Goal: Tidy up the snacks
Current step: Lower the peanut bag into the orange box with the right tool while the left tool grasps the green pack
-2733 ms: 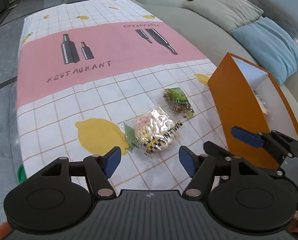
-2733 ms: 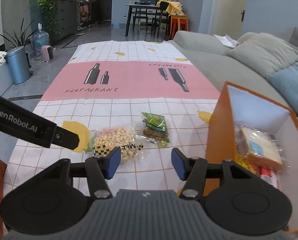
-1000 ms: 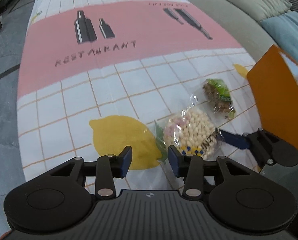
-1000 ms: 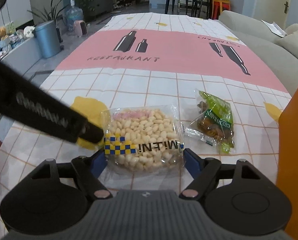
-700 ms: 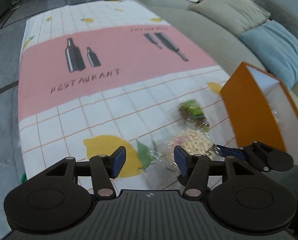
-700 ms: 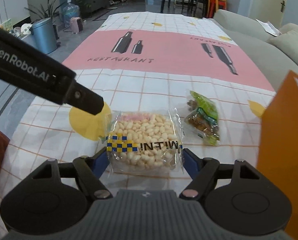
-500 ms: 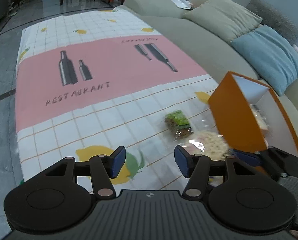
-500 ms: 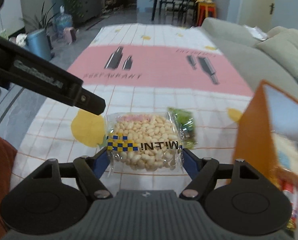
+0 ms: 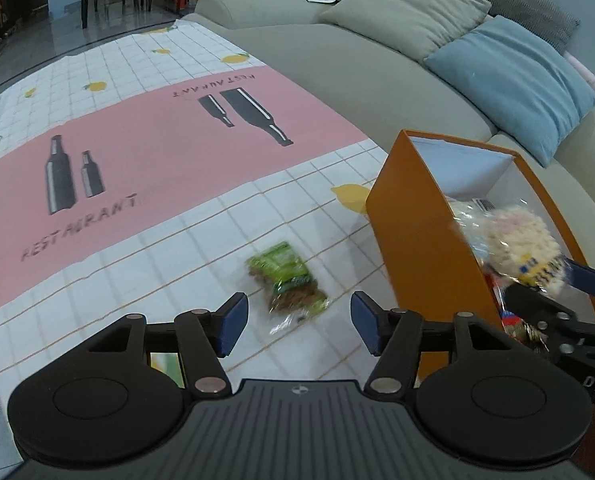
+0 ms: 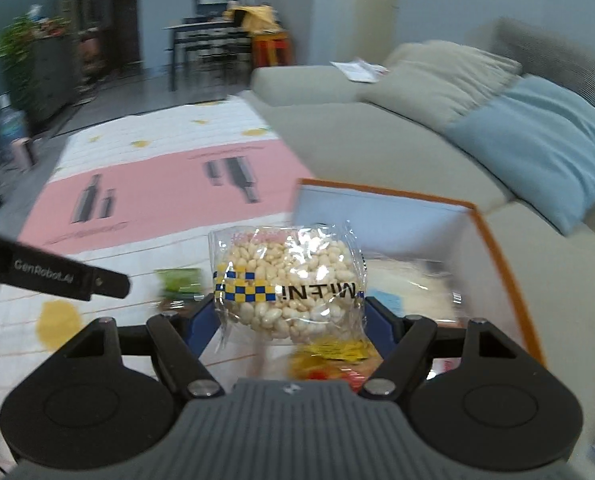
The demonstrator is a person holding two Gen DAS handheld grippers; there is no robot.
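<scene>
My right gripper (image 10: 289,312) is shut on a clear bag of pale puffed snacks (image 10: 287,284) with a blue and yellow checked band. It holds the bag in the air over the open orange box (image 10: 501,264); the bag also shows in the left wrist view (image 9: 517,244) above the box (image 9: 421,240). Other packets lie inside the box (image 10: 401,280). A green packet of brown snacks (image 9: 287,280) lies on the tablecloth (image 9: 157,152). My left gripper (image 9: 297,322) is open and empty, just in front of the green packet.
A grey-green sofa (image 9: 357,64) with beige and blue cushions (image 9: 513,76) runs along the table's right side, right behind the box. A dining table and chairs (image 10: 217,40) stand far back.
My right gripper closed on the puffed-snack bag, lifted it off the cloth and carried it right, over the orange box. My left gripper swung right toward the green packet and opened wider.
</scene>
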